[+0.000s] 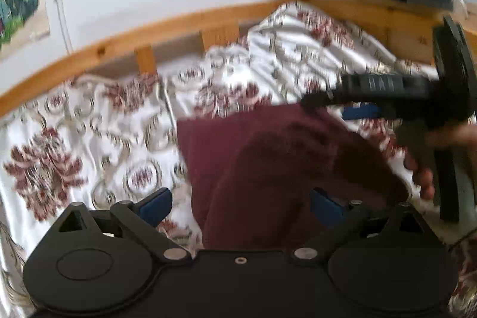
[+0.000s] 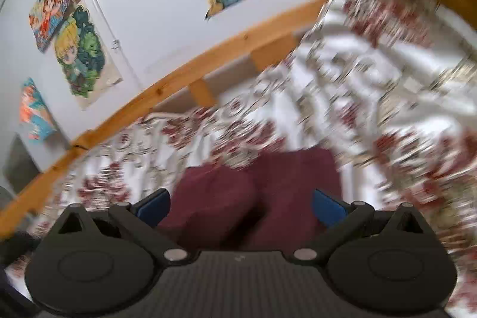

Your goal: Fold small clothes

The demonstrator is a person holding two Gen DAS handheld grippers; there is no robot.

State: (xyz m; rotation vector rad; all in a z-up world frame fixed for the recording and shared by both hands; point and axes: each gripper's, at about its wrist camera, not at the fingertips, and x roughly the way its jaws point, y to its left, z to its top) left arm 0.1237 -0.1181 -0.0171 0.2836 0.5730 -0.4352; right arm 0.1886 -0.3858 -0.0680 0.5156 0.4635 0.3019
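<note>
Wide-apart jaws, soft maroon garment (image 1: 268, 163)

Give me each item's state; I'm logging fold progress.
Maroon garment: lying on the bedsheet, partly folded, held by neither gripper.
Left hand-held gripper: open, over the garment's near edge.
Right hand-held gripper: open, above the garment.
Floral bedsheet: spread, wrinkled.
</note>
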